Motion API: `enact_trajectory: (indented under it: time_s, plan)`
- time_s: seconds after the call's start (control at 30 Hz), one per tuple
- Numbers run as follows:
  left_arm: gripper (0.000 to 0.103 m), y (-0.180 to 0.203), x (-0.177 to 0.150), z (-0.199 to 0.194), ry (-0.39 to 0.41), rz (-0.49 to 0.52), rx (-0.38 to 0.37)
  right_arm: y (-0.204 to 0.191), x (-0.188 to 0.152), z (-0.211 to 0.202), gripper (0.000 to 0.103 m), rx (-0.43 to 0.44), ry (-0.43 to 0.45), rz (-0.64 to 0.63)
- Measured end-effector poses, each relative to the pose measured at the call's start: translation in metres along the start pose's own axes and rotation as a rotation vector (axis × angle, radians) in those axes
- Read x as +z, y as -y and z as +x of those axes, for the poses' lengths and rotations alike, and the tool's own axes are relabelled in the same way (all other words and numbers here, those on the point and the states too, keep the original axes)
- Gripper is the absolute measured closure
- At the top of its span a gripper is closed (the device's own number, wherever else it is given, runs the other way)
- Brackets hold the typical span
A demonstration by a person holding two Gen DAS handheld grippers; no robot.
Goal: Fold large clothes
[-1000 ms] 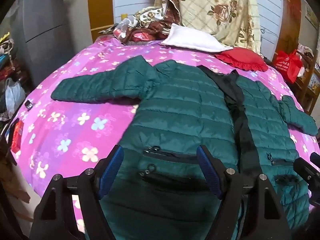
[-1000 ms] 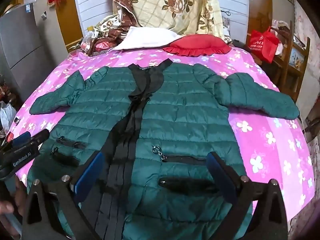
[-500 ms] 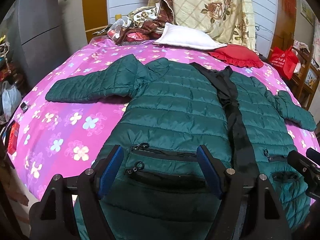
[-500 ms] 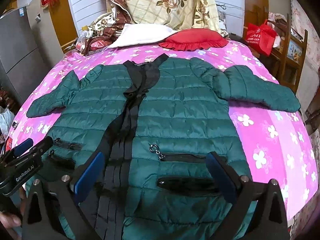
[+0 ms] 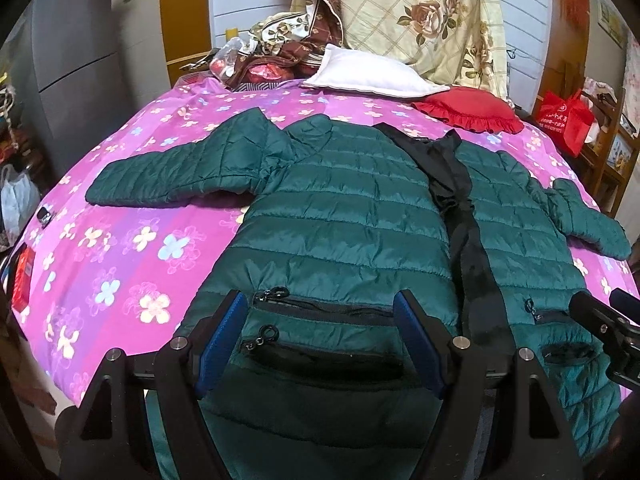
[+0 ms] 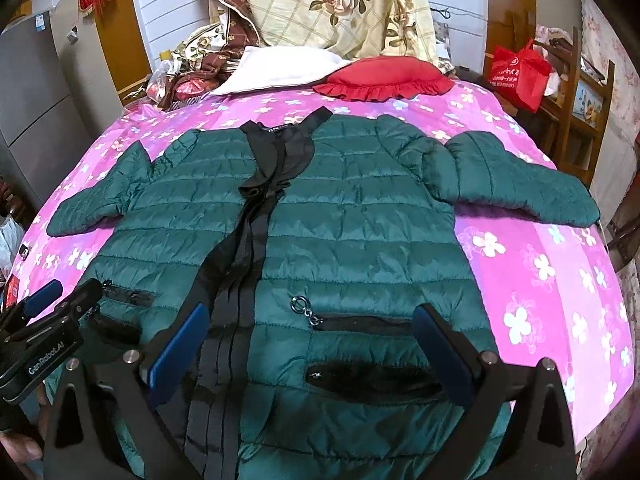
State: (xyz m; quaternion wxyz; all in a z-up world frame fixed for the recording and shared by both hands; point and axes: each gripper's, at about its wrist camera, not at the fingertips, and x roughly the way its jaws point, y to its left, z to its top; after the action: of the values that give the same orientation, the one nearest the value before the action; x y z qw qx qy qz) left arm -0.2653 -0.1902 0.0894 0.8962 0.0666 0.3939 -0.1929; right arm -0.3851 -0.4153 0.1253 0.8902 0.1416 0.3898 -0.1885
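Observation:
A dark green quilted jacket (image 5: 344,216) (image 6: 360,232) lies flat, front up, on a pink flowered bedspread (image 5: 120,240), both sleeves spread out sideways and a black zip band down its middle. My left gripper (image 5: 320,320) hovers open above the jacket's left pocket near the hem, nothing between its blue pads. My right gripper (image 6: 308,328) hovers open above the right pocket near the hem, also holding nothing. Each gripper shows at the edge of the other's view: the right gripper (image 5: 600,320) and the left gripper (image 6: 52,304).
A white pillow (image 5: 372,76) and a red frilled cushion (image 5: 468,114) lie at the head of the bed, with a floral quilt (image 6: 340,0) propped behind. A red bag (image 6: 520,72) hangs on wooden shelves at right. A grey cabinet (image 5: 76,60) stands left.
Both views have shifted slightly, so the jacket sits a bit higher and fuller in frame. Both grippers stay open and hold nothing.

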Motion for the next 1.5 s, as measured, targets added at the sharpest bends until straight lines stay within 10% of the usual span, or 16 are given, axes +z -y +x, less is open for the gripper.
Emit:
enact_trajectory:
  time_s: [1.5]
  plan:
    - [0.052, -0.002, 0.006, 0.014, -0.017, -0.009, 0.013, 0.001, 0.010, 0.017, 0.000, -0.015, -0.026, 0.010]
